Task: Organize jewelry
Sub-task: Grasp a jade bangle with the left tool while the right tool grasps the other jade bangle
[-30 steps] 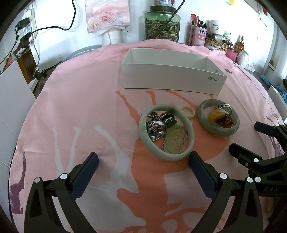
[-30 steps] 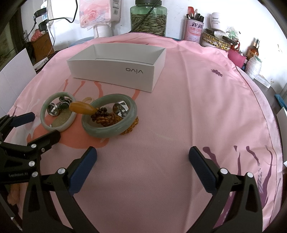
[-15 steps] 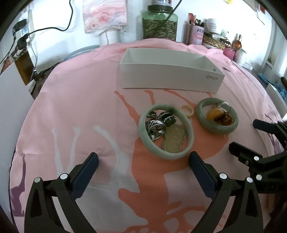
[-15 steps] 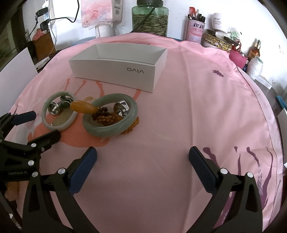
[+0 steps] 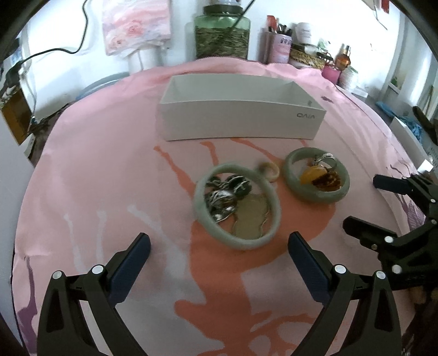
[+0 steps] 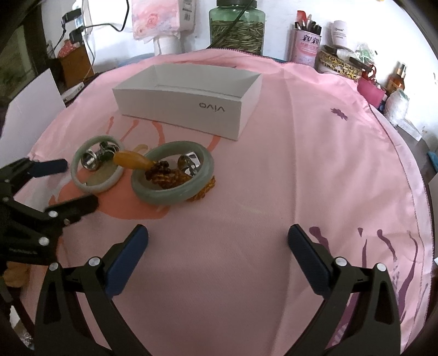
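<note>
Two pale green jade bangles lie on the pink cloth. One bangle (image 5: 271, 202) (image 6: 79, 178) rings silver pendants and a flat beige pendant (image 5: 250, 216). The other bangle (image 5: 314, 193) (image 6: 164, 195) rings an amber piece (image 6: 131, 161), brown beads and a silver ring (image 6: 189, 161). A small cream ring (image 5: 271, 171) lies between them. An open white box (image 5: 241, 123) (image 6: 186, 109) stands behind. My left gripper (image 5: 219, 254) (image 6: 68, 186) is open just before the first bangle. My right gripper (image 6: 217, 246) (image 5: 366, 202) is open, right of the jewelry.
A green glass jar (image 5: 221, 35) (image 6: 236, 30), a pink cup with tools (image 6: 305, 45), bottles and a pink floral cloth (image 5: 137, 24) stand along the back wall. A white board (image 6: 27, 101) leans at the left. The table edge curves off at the right.
Both grippers have drawn back and lifted slightly, so the jewelry and box sit a little farther off. The jewelry has not moved. Both grippers stay open.
</note>
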Available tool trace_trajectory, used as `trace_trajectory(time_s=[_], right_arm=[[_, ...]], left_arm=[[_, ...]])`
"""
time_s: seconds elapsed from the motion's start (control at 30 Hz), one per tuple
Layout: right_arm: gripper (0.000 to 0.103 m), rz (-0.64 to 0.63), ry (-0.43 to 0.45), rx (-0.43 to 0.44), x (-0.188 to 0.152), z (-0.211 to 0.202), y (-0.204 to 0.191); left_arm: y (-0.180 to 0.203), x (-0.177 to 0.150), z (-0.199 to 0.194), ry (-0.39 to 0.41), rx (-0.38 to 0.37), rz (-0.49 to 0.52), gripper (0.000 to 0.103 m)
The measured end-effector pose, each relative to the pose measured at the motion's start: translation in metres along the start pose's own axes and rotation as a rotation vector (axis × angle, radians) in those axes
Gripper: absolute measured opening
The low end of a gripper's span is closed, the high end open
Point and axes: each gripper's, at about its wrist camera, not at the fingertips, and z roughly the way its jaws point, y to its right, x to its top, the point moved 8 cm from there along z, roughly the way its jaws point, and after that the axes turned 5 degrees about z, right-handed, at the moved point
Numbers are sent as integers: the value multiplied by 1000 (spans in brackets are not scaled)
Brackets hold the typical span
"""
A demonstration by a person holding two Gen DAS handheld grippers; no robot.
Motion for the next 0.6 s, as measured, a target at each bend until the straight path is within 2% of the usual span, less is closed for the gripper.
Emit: trace_trajectory(time_s=[0.17, 0.3, 0.43, 0.5, 0.6], right_arm=[[97, 52, 14, 31, 4, -5, 8], [97, 73, 9, 37, 6, -4, 11], [97, 55, 16, 45, 6, -3, 7], [97, 39, 29, 41, 7, -4, 5], [97, 11, 56, 49, 9, -6, -1]], left_arm=[[4, 16, 12, -12, 16, 47, 99], [-5, 20, 17, -1, 4, 14, 98], [-20, 22, 8, 27, -26, -46, 89], [-26, 22, 7, 28, -40, -74, 80], [-25, 22, 7, 27, -30, -70, 79]])
